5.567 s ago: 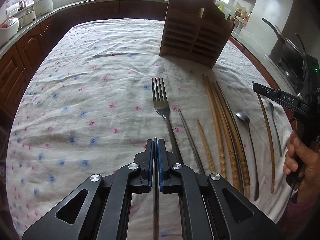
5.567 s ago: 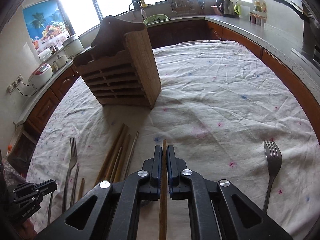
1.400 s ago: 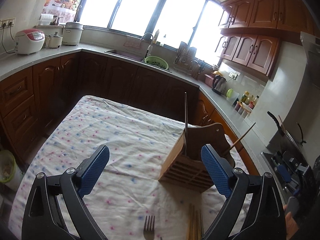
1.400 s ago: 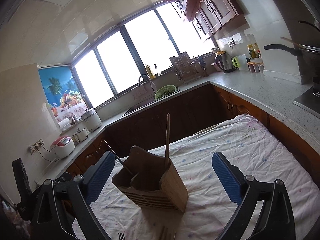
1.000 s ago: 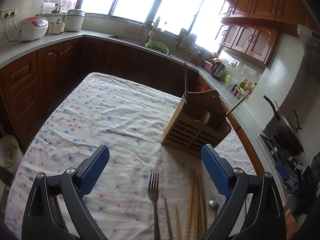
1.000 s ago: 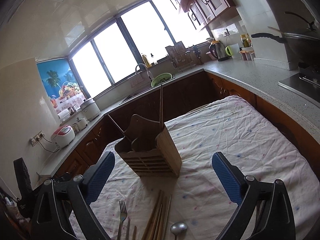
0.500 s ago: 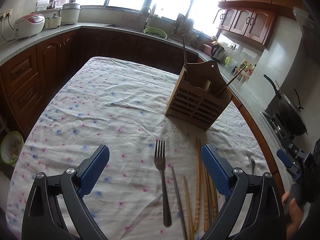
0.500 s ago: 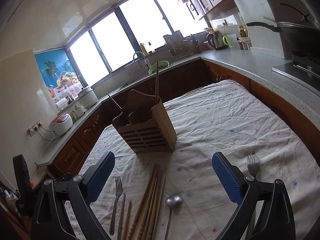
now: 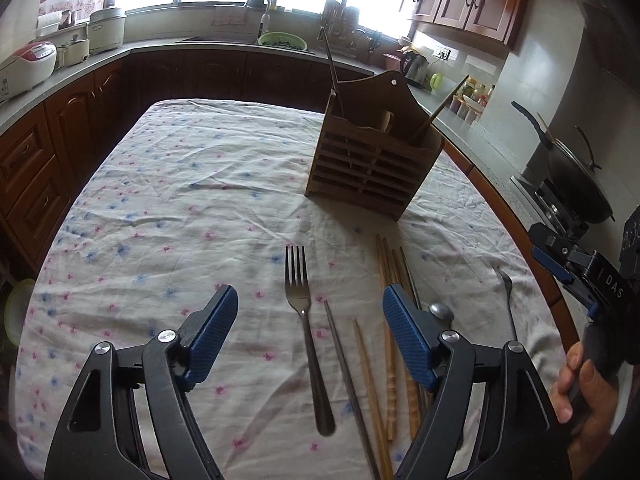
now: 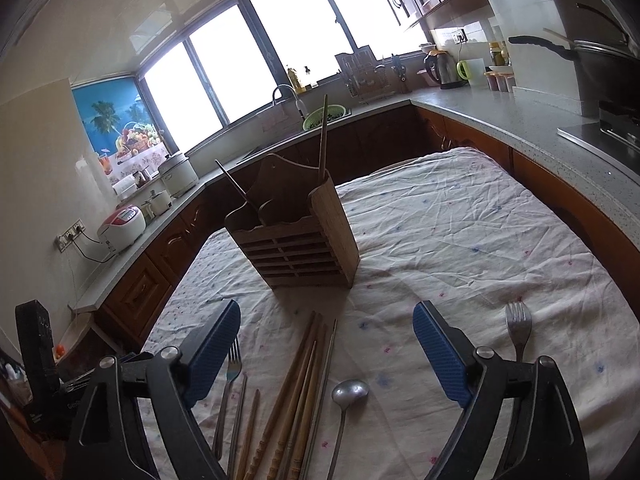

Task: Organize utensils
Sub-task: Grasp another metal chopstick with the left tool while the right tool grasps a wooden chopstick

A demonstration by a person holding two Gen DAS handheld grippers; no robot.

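Note:
My left gripper [image 9: 310,336] hangs over the floral cloth with its jaws closing and nothing pressed between the pads; a steel fork [image 9: 304,320] and a metal chopstick [image 9: 346,372] lie under the gap. Wooden chopsticks [image 9: 390,276] and a spoon [image 9: 440,311] lie just to the right. My right gripper [image 10: 326,350] is also closing, empty, above the wooden chopsticks [image 10: 300,368] and spoon [image 10: 350,392]. A second fork [image 10: 518,328] lies to the right. The slatted wooden holder [image 9: 372,164] stands upright beyond, with a metal chopstick [image 9: 332,76] and a wooden one [image 9: 444,100] in it.
A person's hand [image 9: 588,392] holds the right gripper at the table's right edge. Dark wood cabinets and a grey counter [image 10: 520,120] ring the table. A wok on the stove [image 9: 576,184] sits to the right. Bare cloth [image 9: 180,200] stretches left of the holder.
Both grippers have sunk and tipped down toward the table, so the utensil row now lies under them. Both pairs of jaws have narrowed. The chopsticks gripped earlier stand in the holder.

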